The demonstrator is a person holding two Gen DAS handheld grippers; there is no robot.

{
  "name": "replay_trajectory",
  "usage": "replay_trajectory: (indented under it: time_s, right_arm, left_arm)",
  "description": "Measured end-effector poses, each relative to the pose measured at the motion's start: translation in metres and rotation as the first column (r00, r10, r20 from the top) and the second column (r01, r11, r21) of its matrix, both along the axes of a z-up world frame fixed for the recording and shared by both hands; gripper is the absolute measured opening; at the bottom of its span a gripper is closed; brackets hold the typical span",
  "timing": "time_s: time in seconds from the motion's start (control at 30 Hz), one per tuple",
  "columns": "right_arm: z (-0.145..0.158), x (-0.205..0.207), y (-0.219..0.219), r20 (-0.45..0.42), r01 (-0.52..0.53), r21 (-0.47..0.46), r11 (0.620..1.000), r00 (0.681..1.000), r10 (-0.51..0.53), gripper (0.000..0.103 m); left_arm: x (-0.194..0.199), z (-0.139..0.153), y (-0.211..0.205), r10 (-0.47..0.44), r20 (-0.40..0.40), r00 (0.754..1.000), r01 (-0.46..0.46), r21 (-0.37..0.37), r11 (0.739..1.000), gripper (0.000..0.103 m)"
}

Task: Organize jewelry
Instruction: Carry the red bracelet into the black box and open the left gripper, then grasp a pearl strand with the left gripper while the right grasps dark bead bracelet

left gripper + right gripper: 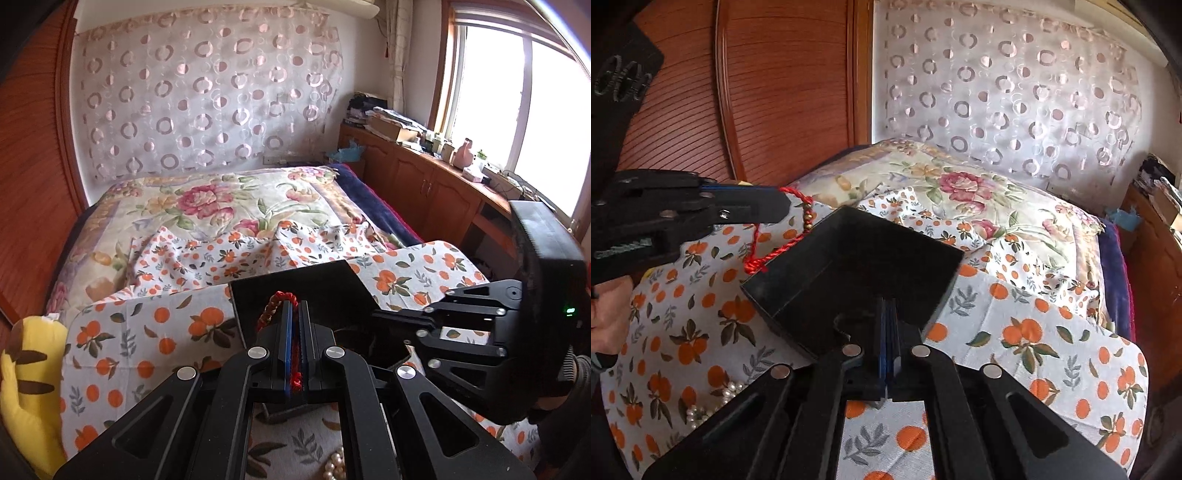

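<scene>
My left gripper (pixel 294 306) is shut on a red braided cord bracelet (pixel 275 308) with small gold beads; in the right wrist view the left gripper (pixel 783 208) holds the bracelet (pixel 775 240) hanging just beside the near-left rim of a black open box (pixel 849 273). My right gripper (pixel 888 306) is shut on the box's near wall and holds it tilted above the cloth. In the left wrist view the box (pixel 314 291) lies beyond my left fingers, with the right gripper (pixel 388 321) at its right side.
A white cloth with orange fruit print (pixel 1034 332) covers the surface. A pearl necklace (pixel 713 400) lies on it at the near left, also showing in the left wrist view (pixel 334 465). A yellow plush toy (pixel 29 387) sits left. A floral bedspread (pixel 207 206) lies behind.
</scene>
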State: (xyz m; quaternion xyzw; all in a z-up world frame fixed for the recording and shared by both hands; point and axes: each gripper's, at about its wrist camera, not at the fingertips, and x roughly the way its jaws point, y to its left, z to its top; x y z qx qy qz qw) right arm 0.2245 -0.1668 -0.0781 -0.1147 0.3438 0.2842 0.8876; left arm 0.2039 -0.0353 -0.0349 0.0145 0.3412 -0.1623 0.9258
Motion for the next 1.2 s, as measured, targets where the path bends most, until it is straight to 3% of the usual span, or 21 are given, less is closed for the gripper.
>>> replay_trajectory:
  time_s: [0.33,0.4,0.47,1.07,1.2]
  right_arm:
    - [0.009,-0.017,-0.03,0.024,0.059,0.033,0.998,0.998,-0.06,0.001]
    - [0.01,-0.023,-0.036,0.023,0.067,0.043,0.997,0.997,-0.068,0.001]
    - [0.009,-0.029,-0.039,0.025,0.073,0.047,0.996,0.997,-0.074,0.001]
    - [-0.02,-0.106,-0.056,-0.042,0.1,0.061,0.993,0.994,-0.098,0.001]
    - [-0.023,-0.122,-0.053,-0.05,0.087,0.059,0.994,0.995,-0.084,0.007]
  left_arm:
    - [0.016,-0.007,-0.016,-0.011,-0.015,1.0,0.011,0.028,1.0,0.004]
    - [0.015,-0.007,-0.017,-0.014,-0.015,1.0,0.014,0.03,0.999,0.024]
    - [0.009,-0.005,-0.017,-0.017,-0.003,1.0,0.017,0.022,1.0,0.033]
    - [-0.077,-0.024,-0.002,-0.031,-0.037,0.999,0.032,0.014,0.999,0.034]
    - [-0.096,-0.032,-0.001,-0.04,-0.052,0.998,0.04,0.007,0.999,0.034]
